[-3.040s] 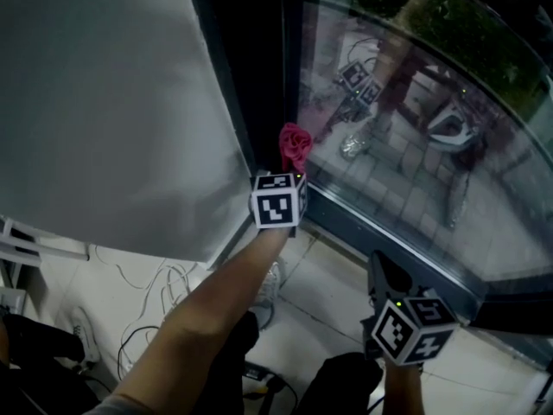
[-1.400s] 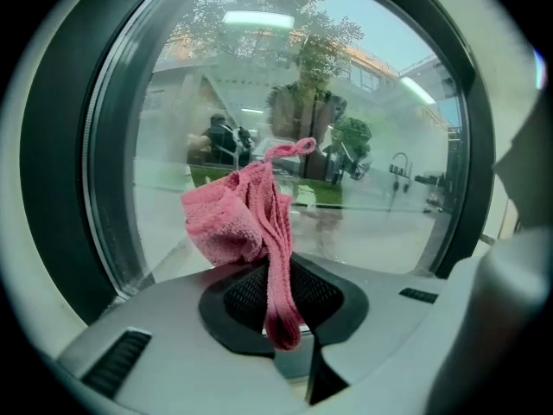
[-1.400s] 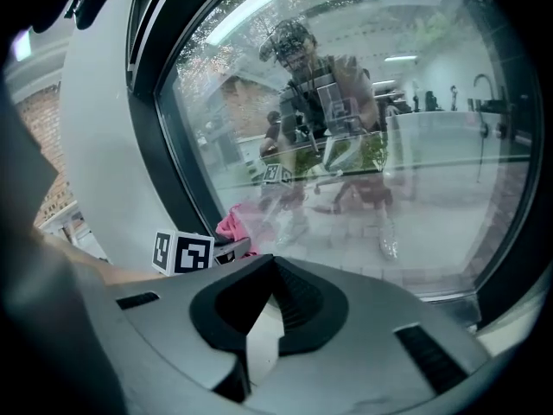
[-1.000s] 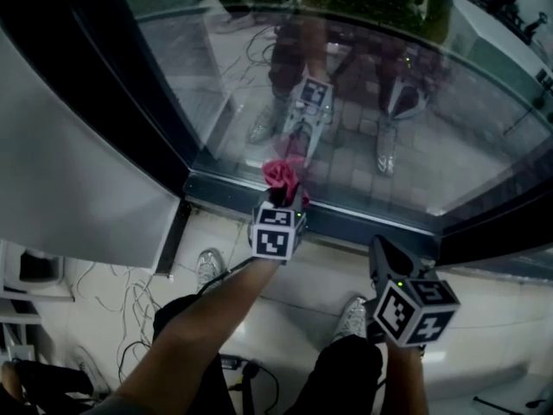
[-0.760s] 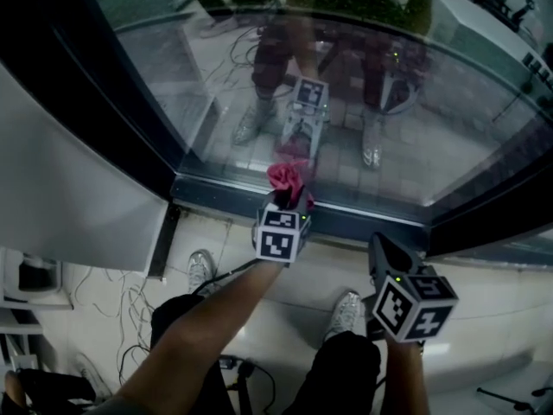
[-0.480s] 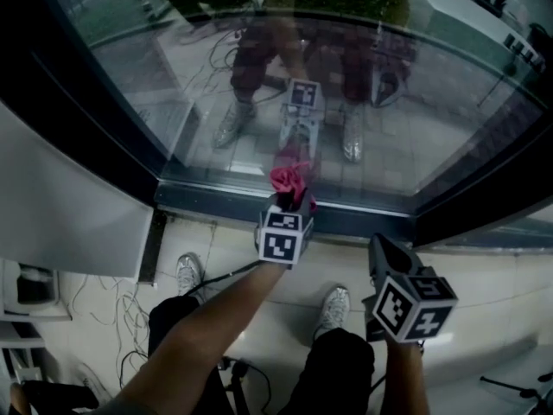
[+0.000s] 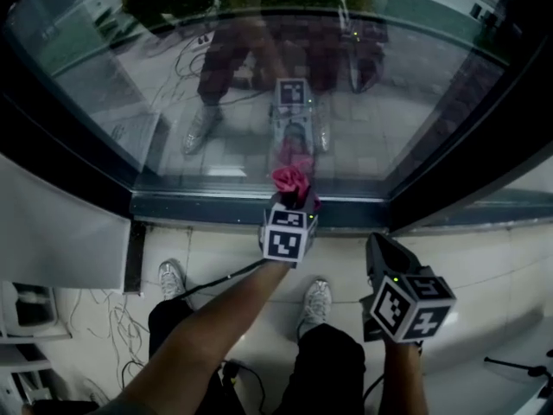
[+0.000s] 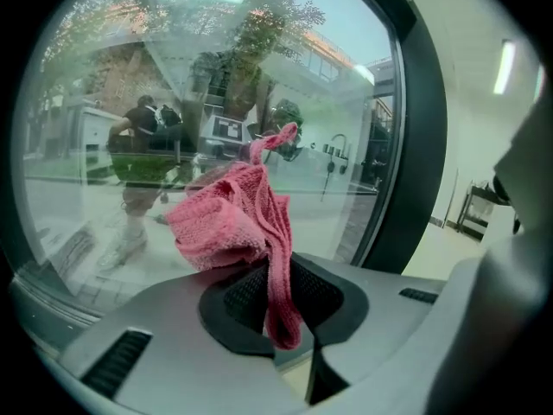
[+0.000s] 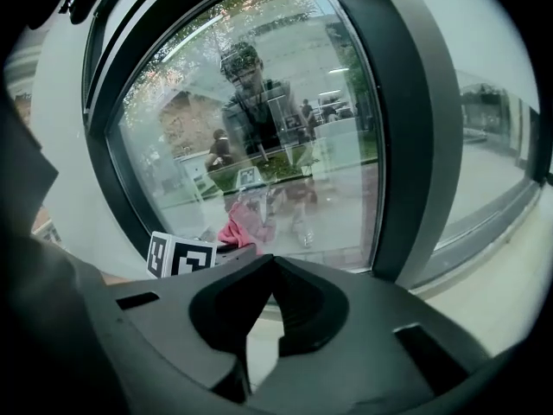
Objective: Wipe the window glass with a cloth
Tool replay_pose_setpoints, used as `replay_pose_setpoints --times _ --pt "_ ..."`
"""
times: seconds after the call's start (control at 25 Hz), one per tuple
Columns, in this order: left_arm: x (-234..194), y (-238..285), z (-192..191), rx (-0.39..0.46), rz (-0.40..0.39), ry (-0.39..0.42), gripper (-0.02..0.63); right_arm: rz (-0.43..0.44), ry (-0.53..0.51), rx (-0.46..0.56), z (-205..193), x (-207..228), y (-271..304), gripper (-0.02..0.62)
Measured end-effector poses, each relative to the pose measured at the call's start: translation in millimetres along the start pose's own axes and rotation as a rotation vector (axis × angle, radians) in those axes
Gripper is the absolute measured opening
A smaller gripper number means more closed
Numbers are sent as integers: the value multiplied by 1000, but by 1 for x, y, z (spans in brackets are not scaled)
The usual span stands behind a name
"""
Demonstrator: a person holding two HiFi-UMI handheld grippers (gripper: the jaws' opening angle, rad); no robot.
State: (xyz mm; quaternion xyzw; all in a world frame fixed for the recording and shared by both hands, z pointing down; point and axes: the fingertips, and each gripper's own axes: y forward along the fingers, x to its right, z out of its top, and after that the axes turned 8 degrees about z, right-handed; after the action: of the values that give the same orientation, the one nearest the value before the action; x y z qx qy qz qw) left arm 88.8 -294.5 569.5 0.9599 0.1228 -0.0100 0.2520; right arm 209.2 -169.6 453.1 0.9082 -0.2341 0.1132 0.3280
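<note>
A bunched pink cloth [image 7: 291, 182] [image 8: 232, 216] [image 9: 242, 227] is clamped in my left gripper [image 7: 291, 204] [image 8: 281, 322], which is shut on it. The cloth's top sits at the bottom edge of the window glass [image 7: 259, 85] [image 8: 130, 145] [image 9: 259, 145], just above the dark lower frame [image 7: 216, 207]; contact with the pane cannot be told. My right gripper [image 7: 380, 253] [image 9: 275, 305] hangs lower and to the right, away from the glass, its jaws shut with nothing between them.
Dark window posts [image 7: 458, 154] [image 8: 423, 137] [image 9: 415, 128] border the pane on the right. A pale wall panel [image 7: 52, 240] stands at the left. Cables [image 7: 104, 335] and the person's shoes [image 7: 315, 305] lie on the tiled floor below.
The left gripper with the cloth has kept to the lower edge of the glass while the head view swung along the window. The right gripper has stayed low and still.
</note>
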Motion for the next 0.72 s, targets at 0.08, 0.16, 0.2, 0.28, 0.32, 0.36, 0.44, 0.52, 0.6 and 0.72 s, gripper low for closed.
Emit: replay_pose_setpoints --times 0.08,0.16,0.2,0.28,0.32,0.36,0.44,0.52,0.6,0.72 --pt "20 4 1 1 -34 24 52 -9 14 5 -2 9 -6 -8" --pt "46 8 5 10 -77 53 52 -19 24 13 -5 19 -13 -8" --pt "58 10 7 16 -97 64 52 -24 31 17 -6 24 -16 -8" --pt "82 16 13 24 -129 82 52 -40 45 25 -6 35 -23 -8" --pt "92 18 16 24 -142 87 52 -49 54 28 -7 41 -27 -8" --pt "100 21 16 21 -152 90 52 -56 63 30 -8 46 -31 -8" --pt "115 24 16 15 -172 103 52 -66 75 40 -9 54 -38 -8" --pt "127 27 14 11 -191 123 52 -77 84 53 -8 62 -44 -8" --pt "140 31 15 10 -203 137 52 -90 91 59 -8 72 -51 -8" --pt "161 38 17 6 -225 150 52 -113 104 67 -10 86 -60 -8"
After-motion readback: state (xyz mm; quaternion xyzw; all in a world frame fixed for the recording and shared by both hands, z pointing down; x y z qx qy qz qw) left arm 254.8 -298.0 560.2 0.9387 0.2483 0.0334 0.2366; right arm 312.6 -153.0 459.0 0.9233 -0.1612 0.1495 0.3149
